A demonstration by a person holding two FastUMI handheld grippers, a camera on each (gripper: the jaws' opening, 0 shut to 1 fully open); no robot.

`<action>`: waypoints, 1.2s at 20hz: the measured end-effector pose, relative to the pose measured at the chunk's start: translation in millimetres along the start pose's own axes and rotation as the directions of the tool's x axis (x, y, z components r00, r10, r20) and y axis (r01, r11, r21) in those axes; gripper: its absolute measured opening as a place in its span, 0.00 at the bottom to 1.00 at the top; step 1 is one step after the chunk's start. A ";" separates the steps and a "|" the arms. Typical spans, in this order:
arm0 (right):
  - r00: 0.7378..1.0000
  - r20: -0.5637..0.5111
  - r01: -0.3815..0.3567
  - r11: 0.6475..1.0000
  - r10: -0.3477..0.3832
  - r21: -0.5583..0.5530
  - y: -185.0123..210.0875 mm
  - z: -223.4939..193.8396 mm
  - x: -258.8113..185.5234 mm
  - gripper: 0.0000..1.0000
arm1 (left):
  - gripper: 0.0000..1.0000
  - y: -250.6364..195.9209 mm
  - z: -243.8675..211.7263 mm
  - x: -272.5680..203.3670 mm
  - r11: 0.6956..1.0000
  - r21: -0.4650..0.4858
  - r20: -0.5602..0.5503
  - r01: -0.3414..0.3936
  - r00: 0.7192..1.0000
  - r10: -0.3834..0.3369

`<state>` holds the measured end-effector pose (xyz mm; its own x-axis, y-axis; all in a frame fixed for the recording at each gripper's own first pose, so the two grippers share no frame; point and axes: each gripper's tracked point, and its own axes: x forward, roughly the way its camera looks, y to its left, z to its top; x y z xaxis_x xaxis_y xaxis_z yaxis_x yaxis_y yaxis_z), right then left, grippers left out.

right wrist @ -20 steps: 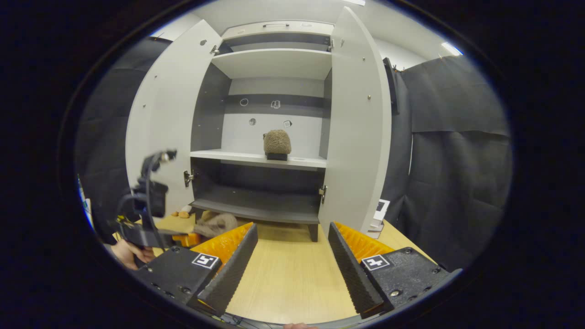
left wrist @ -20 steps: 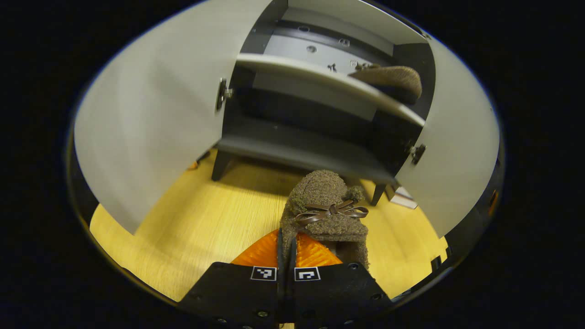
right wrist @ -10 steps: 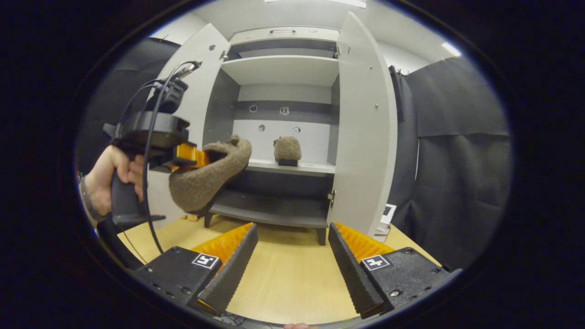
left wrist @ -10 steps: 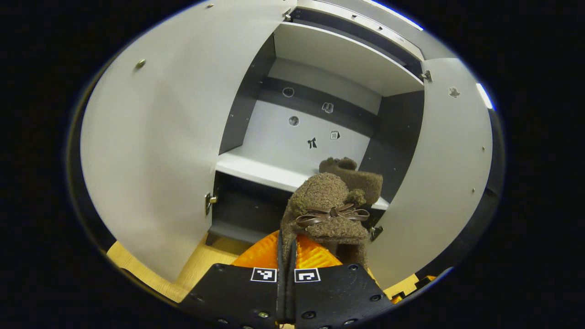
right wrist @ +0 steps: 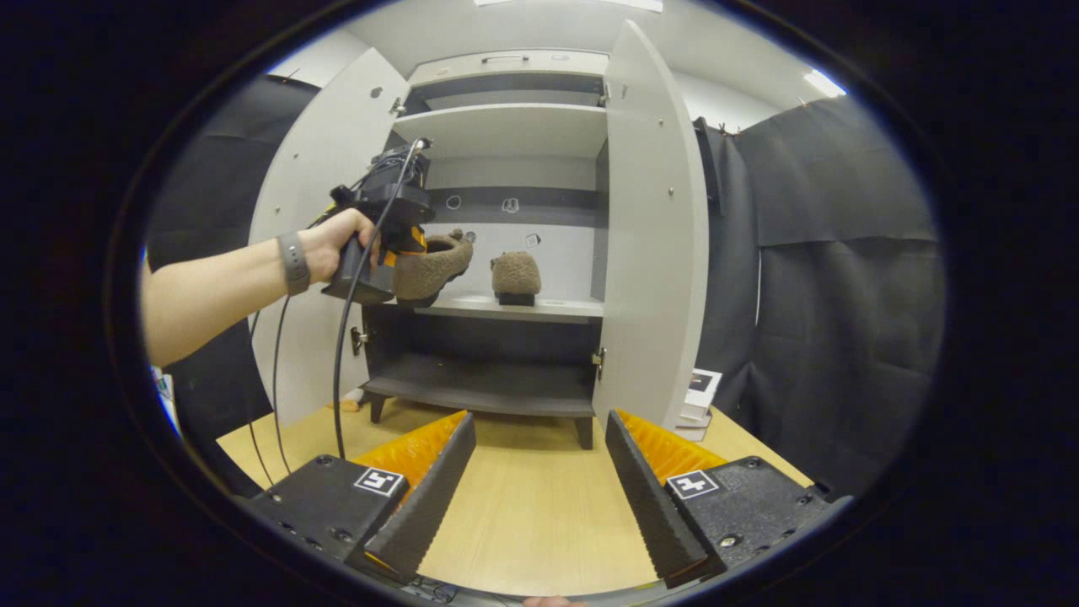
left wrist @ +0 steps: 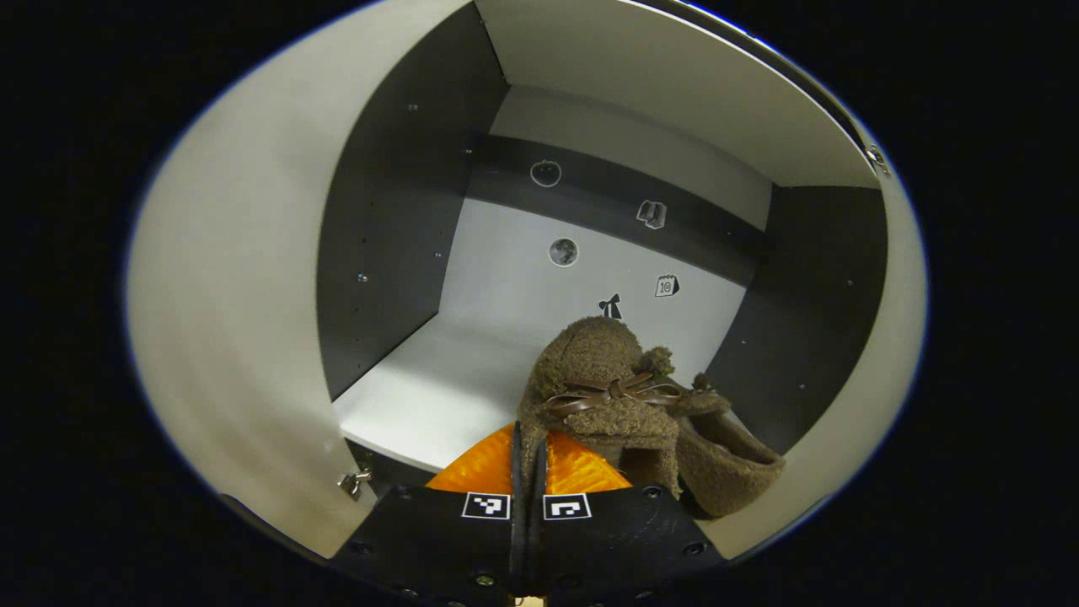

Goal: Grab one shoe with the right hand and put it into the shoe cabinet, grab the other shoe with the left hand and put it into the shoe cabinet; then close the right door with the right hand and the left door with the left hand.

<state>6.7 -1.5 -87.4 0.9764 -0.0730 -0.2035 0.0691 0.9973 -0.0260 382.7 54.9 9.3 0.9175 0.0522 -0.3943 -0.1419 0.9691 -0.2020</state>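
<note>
Gripping the heel edge of a brown fuzzy slipper-style shoe with a dark leather bow (left wrist: 603,392), the left gripper (left wrist: 529,472) has its jaws clenched and carries it over the near left of the white cabinet's middle shelf (left wrist: 421,396). The matching brown fuzzy shoe (right wrist: 515,276) already rests to its right. Judged next: lower, release. The right gripper (right wrist: 539,472) hangs with jaws spread, empty, over the light wooden floor (right wrist: 531,506).

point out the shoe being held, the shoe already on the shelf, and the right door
held shoe (left wrist: 603,358), left gripper view, its fuzzy toe.
shelved shoe (right wrist: 515,274), right gripper view, its fuzzy upper.
right door (right wrist: 653,244), right gripper view, its inner face.

black claw (right wrist: 539,485) bodies, orange ridged fingers (right wrist: 417,451).
</note>
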 end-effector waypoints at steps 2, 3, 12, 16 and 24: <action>1.000 -0.015 0.010 1.000 -0.010 0.014 -4.0 -3.0 1.2 0.98 | 0.00 2.1 -4.2 19.9 1.000 -0.013 -0.061 -0.024 0.998 0.023; 1.000 -0.023 0.017 1.000 -0.017 0.019 -6.4 -5.1 1.5 0.98 | 0.00 5.9 -6.1 28.4 0.999 -0.011 -0.081 -0.042 0.996 0.041; 0.998 -0.045 0.044 0.996 -0.041 0.073 -15.3 -11.9 8.8 0.98 | 0.22 10.4 -7.3 47.6 0.994 0.048 -0.167 -0.094 0.981 0.101; 0.998 -0.047 0.050 0.997 -0.047 0.060 -18.3 -12.8 9.5 0.98 | 0.22 17.2 -2.8 43.9 0.980 0.136 -0.140 -0.147 0.976 0.166; 0.997 -0.067 0.035 0.997 -0.031 0.062 -14.7 -17.3 9.5 0.98 | 0.91 10.6 27.4 4.6 0.976 0.163 -0.020 -0.145 0.989 0.150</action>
<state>11.5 -17.1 -105.9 0.9578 -0.1044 -0.2679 0.1159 0.9929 0.0275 395.5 72.0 29.9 0.8784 0.1920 -0.4376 -0.2106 0.9776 0.0061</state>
